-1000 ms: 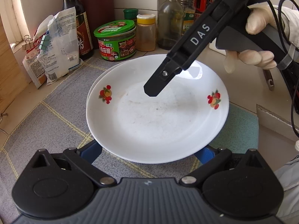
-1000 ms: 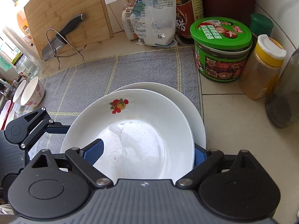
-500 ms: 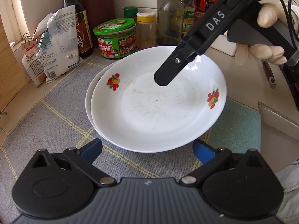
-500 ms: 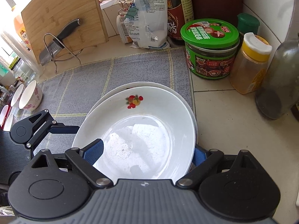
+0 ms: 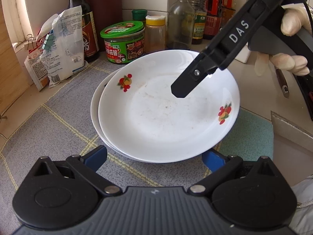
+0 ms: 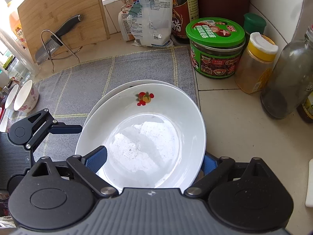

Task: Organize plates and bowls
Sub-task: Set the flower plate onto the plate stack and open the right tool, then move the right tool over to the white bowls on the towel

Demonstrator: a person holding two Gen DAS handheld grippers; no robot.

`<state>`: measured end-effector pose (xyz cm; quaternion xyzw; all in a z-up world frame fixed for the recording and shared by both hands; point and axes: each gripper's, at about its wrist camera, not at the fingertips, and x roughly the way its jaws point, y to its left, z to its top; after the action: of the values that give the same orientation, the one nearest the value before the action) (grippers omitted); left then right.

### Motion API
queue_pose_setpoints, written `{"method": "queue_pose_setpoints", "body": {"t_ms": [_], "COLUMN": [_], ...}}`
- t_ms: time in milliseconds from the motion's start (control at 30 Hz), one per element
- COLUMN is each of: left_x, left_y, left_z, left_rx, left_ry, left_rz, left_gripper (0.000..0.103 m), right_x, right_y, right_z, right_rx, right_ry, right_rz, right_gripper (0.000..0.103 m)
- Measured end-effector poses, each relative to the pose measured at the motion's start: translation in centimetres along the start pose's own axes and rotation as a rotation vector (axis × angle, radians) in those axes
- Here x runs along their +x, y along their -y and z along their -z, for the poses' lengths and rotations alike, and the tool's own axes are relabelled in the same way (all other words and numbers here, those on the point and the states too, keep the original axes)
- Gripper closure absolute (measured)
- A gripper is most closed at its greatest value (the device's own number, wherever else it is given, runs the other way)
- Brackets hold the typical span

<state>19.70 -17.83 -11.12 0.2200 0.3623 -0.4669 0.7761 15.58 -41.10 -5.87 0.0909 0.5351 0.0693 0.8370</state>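
Observation:
A white plate with fruit decals (image 5: 166,121) (image 6: 148,137) lies on a second white plate (image 5: 95,115) (image 6: 119,92), shifted a little to one side, on the grey checked mat (image 5: 49,121). My right gripper (image 6: 152,161) straddles the top plate's near rim: one blue pad over the plate's inside, the other outside the rim. Its jaws are opening, and I see no pad pressing on the plate. From the left wrist view its upper finger (image 5: 187,82) hangs over the plate. My left gripper (image 5: 154,158) stands open at the stack's near edge, holding nothing.
A green-lidded jar (image 6: 215,47), a yellow-capped jar (image 6: 254,64) and bottles (image 5: 180,19) stand against the tiled wall behind the stack. A white bag (image 6: 152,17), a cutting board (image 6: 60,13) and a knife on a wire rack (image 6: 56,39) stand further left. Small bowls (image 6: 25,96) sit at the far left.
The decorated plate has travelled away from my left gripper, toward the jars, and now sits more squarely over the lower plate. The right gripper went with it. The left gripper has not moved.

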Motion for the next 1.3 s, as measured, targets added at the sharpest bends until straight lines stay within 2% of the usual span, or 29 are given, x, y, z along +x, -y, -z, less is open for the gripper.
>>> {"method": "queue_pose_setpoints", "body": {"t_ms": [400, 600, 967, 1067, 1300], "left_x": [-0.3, -0.6, -2.5, -3.4, -6.1], "left_y": [0.1, 0.2, 0.5, 0.3, -0.5], "left_z": [0.0, 0.2, 0.9, 1.1, 1.5], "left_rx": [-0.013, -0.017, -0.023, -0.049, -0.162], "left_ry": [0.010, 0.024, 0.137, 0.184, 0.298], "left_rz": [-0.007, -0.014, -0.079, -0.100, -0.210], "left_gripper": [0.001, 0.001, 0.001, 0.001, 0.001], "right_x": [0.0, 0.1, -1.3, -1.5, -1.7], "right_y": [-0.7, -0.6, -2.2, -3.0, -5.2], "right_z": [0.3, 0.5, 0.3, 0.1, -0.1], "right_rx": [-0.032, -0.044, -0.117, -0.145, -0.200], "right_ry": [-0.019, -0.015, 0.095, 0.124, 0.207], "right_rz": [0.070, 0.077, 0.059, 0.067, 0.097], "right_gripper": [0.002, 0.001, 0.000, 0.000, 0.000]}}
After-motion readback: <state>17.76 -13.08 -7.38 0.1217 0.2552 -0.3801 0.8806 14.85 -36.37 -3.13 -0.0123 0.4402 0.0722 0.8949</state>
